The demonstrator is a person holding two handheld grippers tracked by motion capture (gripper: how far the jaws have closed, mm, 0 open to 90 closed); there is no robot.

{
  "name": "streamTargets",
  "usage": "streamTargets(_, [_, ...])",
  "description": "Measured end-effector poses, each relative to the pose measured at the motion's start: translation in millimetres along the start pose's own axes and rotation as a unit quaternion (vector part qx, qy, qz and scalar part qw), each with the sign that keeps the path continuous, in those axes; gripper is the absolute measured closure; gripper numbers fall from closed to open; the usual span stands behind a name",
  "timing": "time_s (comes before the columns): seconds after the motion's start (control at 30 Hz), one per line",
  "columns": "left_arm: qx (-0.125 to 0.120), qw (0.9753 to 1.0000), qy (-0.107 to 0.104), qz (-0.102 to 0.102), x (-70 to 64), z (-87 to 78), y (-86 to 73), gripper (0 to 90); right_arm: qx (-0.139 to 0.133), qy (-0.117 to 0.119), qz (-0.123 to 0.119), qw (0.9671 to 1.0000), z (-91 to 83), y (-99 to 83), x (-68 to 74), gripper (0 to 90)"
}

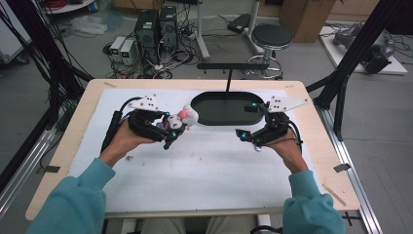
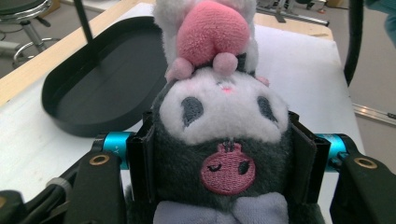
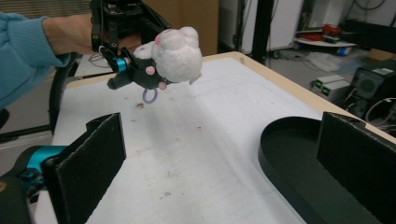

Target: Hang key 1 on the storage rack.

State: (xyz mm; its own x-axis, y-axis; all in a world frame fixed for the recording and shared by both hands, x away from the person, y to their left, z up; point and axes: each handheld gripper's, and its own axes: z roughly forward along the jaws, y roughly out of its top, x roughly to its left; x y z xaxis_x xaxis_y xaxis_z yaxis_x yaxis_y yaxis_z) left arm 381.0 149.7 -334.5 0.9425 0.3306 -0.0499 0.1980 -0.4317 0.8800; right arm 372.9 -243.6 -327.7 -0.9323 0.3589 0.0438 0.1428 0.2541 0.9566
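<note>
High view: left gripper [image 1: 171, 130] raised, fingers clamped on plush toy [image 1: 184, 118]; right gripper [image 1: 249, 122] fingers apart.

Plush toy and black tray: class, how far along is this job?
Done: the left tool has the plush toy clamped and lifted off the white mat. In hand: carrying it beside the black tray. Left: setting it in the tray, probably. The right tool waits open.
</note>
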Motion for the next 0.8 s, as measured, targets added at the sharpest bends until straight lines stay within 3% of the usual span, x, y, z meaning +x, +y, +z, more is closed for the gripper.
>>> streamTargets(0.47, [-0.010, 0.9990, -0.038, 0.024, -14.3, 18.1, 15.9, 39.2, 0.022, 0.058, -0.033, 0.9976, 25.8, 24.3, 0.0, 1.0])
streamTargets(0.5, [-0.011, 0.9988, -0.040, 0.026, -15.4, 19.1, 17.8, 39.2, 0.026, 0.070, -0.034, 0.9966, 28.4, 26.3, 0.0, 1.0])
streamTargets(0.63, [-0.010, 0.9983, -0.045, 0.036, -17.8, 21.9, 22.9, 39.2, 0.036, 0.071, -0.042, 0.9959, 36.1, 33.6, -0.6, 1.0])
streamTargets(0.8, [-0.006, 0.9977, -0.052, 0.044, -19.1, 26.6, 26.5, 39.2, 0.044, 0.089, -0.049, 0.9939, 43.3, 38.4, 0.5, 1.0])
